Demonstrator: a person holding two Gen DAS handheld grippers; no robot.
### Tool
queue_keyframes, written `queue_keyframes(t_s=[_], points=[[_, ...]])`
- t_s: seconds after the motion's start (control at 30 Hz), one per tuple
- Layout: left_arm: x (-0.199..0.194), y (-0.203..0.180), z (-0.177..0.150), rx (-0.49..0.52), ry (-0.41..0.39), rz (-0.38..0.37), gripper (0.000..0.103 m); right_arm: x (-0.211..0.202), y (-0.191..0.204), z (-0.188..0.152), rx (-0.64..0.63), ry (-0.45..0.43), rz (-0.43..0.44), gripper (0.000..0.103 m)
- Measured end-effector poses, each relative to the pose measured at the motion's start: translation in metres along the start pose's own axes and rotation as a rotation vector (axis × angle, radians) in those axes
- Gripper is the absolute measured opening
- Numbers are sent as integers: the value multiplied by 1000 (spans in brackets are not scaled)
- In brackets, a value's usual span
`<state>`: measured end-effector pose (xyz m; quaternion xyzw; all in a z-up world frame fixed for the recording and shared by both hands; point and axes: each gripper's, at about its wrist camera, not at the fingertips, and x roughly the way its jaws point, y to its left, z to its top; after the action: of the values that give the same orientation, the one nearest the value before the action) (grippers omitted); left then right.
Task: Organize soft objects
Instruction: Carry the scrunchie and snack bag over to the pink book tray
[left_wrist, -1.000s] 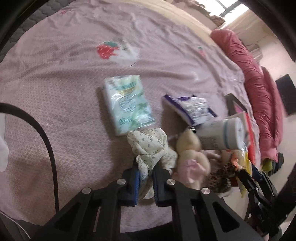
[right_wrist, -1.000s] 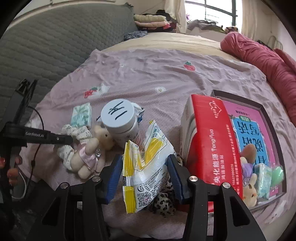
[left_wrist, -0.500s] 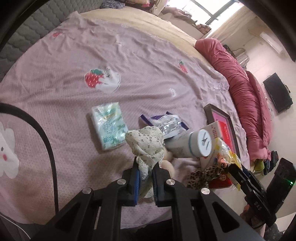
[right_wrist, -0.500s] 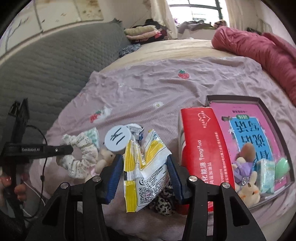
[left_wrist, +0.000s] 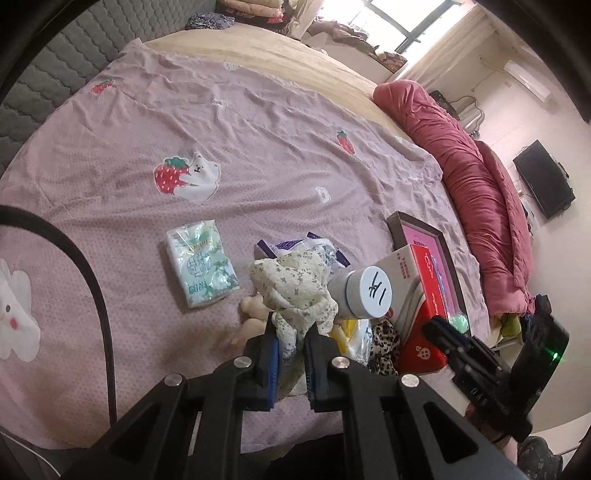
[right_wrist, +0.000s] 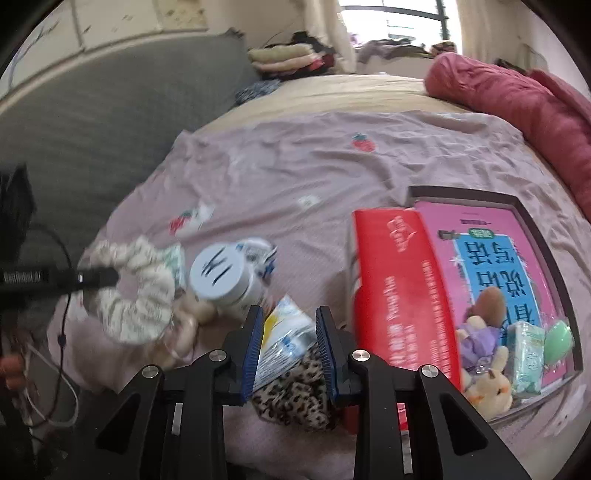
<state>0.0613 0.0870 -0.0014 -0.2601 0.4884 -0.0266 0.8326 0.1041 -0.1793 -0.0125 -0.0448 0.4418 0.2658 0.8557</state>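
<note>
A: Left claw (left_wrist: 291, 347) state?

B: Clamped on the cream floral fabric scrunchie (left_wrist: 295, 291), held clear above the pink strawberry-print bedsheet (left_wrist: 229, 122). From the right wrist view the scrunchie (right_wrist: 136, 291) read as a full ring hanging off the pads.

A: Right claw (right_wrist: 290, 347)?

B: Jaws were closing, with the yellow-and-white crinkly plastic snack packet (right_wrist: 284, 339) between the blue pads; it touched the left-hand pad, and I couldn't tell about the other. A leopard-print fabric piece (right_wrist: 295, 395) lay just under it.

A: What else sat in the pile?

B: A white cylindrical jar with a handwritten lid (right_wrist: 221, 275), tilted, beside a beige plush bear (right_wrist: 188, 321) lying on the sheet. A purple-and-white foil packet (left_wrist: 306, 247) sat behind the jar. A green-and-white tissue pack (left_wrist: 201, 267) lay flat, apart from the heap.

A: And the box?

B: A dark-framed shallow box with a pink printed base (right_wrist: 524, 236) held a small purple-dressed plush (right_wrist: 480, 336), a tan bunny plush (right_wrist: 491, 387), a second tissue pack (right_wrist: 526, 358) and a mint-green egg-shaped thing (right_wrist: 559, 341). A red carton (right_wrist: 399, 295) leaned across its near-left edge.
</note>
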Motion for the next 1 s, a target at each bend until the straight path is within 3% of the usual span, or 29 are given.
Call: queue_keyframes(t_s=[0.1,0.23,0.43,0.53,0.63,0.7,0.8,1.0], points=[[1,1,-1,3,4,-2,12,11,13,-5,-45,29,24,49],[2,3,-2,-2,9,-4,12,33,35,-14,-137,83,0,60],[1,8,-2,-9,13,-4,12,71,62,-26,-335,142,-144,63],[1,12,-3,-18,16,-5,12,87,70,-32,-405,162,-186,70],[2,15,-2,-24,23,-3,12,106,70,-39,-464,191,-238,69],[3,16,-2,-28,25,-1,12,111,66,-40,-467,174,-258,61],[5,17,-2,-32,30,0,12,107,60,-37,-432,163,-204,54],[7,14,-2,-28,32,-4,12,67,26,-21,-131,131,30,52]])
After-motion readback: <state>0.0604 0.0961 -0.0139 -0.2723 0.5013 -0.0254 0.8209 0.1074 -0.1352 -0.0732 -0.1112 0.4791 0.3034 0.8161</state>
